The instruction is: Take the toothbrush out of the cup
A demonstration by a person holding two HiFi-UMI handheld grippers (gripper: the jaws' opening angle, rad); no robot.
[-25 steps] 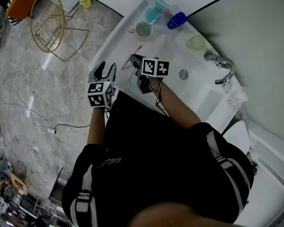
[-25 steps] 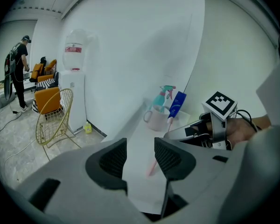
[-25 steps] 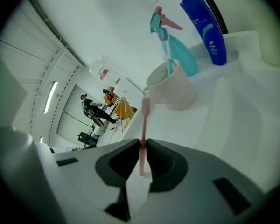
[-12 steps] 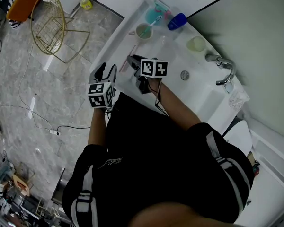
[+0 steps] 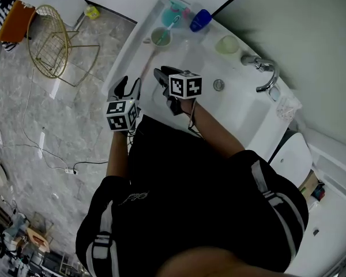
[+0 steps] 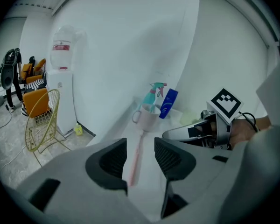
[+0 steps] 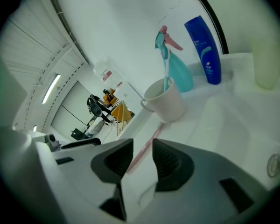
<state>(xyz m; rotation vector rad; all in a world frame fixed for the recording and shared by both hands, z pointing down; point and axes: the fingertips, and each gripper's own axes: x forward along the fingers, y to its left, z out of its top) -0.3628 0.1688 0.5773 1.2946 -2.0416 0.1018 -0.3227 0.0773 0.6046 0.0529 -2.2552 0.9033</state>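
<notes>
A pink toothbrush (image 5: pixel 145 68) lies flat on the white sink's left rim (image 5: pixel 127 62), its head towards a white cup (image 5: pixel 160 36). A light blue toothbrush (image 7: pixel 166 73) stands in that cup (image 7: pixel 165 99). My right gripper (image 5: pixel 161 73) hovers just right of the pink toothbrush (image 7: pixel 151 139); its jaws have just been opening. The brush shows through the gap without touching the pads, so the right gripper (image 7: pixel 142 155) is open. My left gripper (image 5: pixel 128 87) hangs at the sink's near edge, open with nothing gripped. The left gripper view (image 6: pixel 140 148) shows the brush (image 6: pixel 141 136) lying beyond.
Behind the cup stand a teal spray bottle (image 5: pixel 172 13) and a blue bottle (image 5: pixel 200 20). A pale green cup (image 5: pixel 226 44) and the faucet (image 5: pixel 264 77) are at the far right of the basin, with its drain (image 5: pixel 218 85). A gold wire basket (image 5: pixel 52 45) stands on the floor.
The right gripper's jaws have spread and let go of the pink toothbrush, which now rests on the rim. That gripper has drawn back slightly.
</notes>
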